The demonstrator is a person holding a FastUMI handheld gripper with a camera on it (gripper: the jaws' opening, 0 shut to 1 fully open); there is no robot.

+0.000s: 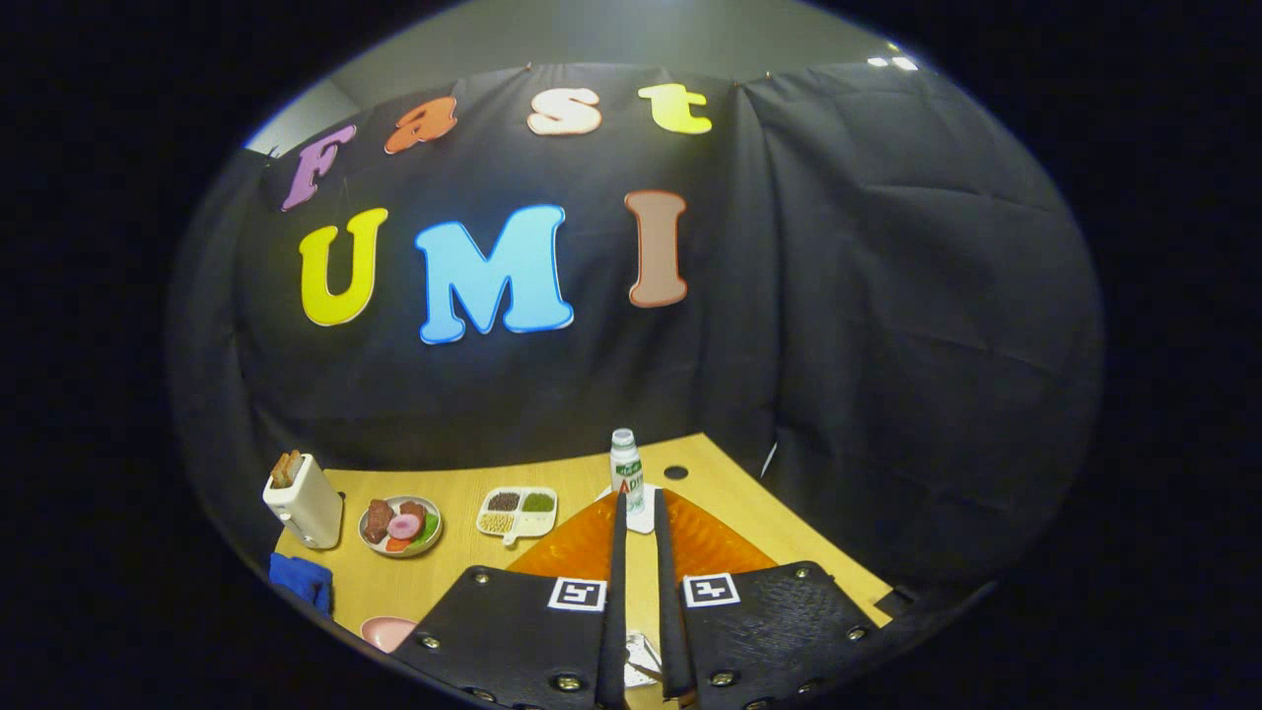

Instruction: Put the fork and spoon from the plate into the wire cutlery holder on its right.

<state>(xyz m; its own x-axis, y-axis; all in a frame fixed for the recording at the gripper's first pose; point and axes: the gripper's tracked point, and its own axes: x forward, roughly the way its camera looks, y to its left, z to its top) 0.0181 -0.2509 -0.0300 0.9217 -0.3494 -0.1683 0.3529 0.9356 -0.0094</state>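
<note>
Wooden surface (463, 582) against black cloth. From left: blue cloth (301, 582), white toaster with bread slices (304, 503), round plate of food (400, 525), pink dish (386, 631), white divided tray of grains (518, 513), orange textured mat (582, 547), white bottle (625, 471) just beyond the fingertips. Hand-held gripper (636, 503) fingers nearly together, narrow gap, nothing gripped. Something metallic low between the fingers, unclear.

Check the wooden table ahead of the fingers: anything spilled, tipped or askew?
Nothing stands out. The gripper has its fingers nearly closed with nothing between them; beyond them the small white bottle stands upright, and the white toaster and plate of food look undisturbed.
</note>
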